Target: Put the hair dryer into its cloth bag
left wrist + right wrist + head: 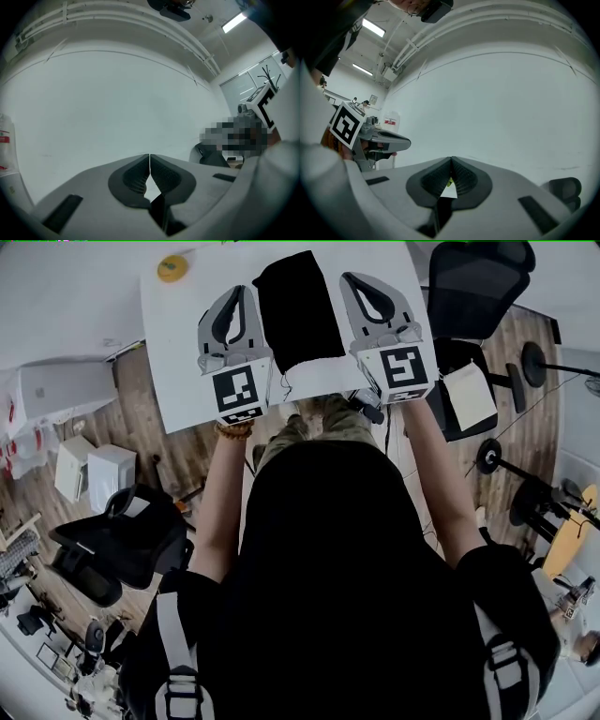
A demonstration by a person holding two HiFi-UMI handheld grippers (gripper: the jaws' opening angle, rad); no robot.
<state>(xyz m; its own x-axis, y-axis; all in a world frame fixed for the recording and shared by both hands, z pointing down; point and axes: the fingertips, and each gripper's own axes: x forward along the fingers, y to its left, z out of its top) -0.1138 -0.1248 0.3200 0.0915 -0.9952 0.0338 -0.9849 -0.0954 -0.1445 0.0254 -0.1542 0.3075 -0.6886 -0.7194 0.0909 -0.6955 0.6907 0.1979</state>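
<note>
Black cloth bag lying on white table, between our grippers. We are holding left gripper and right gripper level, jaws of both pressed together, empty.

Black cloth bag lies (slightly askew) on table.

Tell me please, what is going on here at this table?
A person holds a gripper in each hand above a white table. The left gripper and the right gripper are both shut and empty. A black cloth bag lies on the table between them. No hair dryer is visible.
</note>
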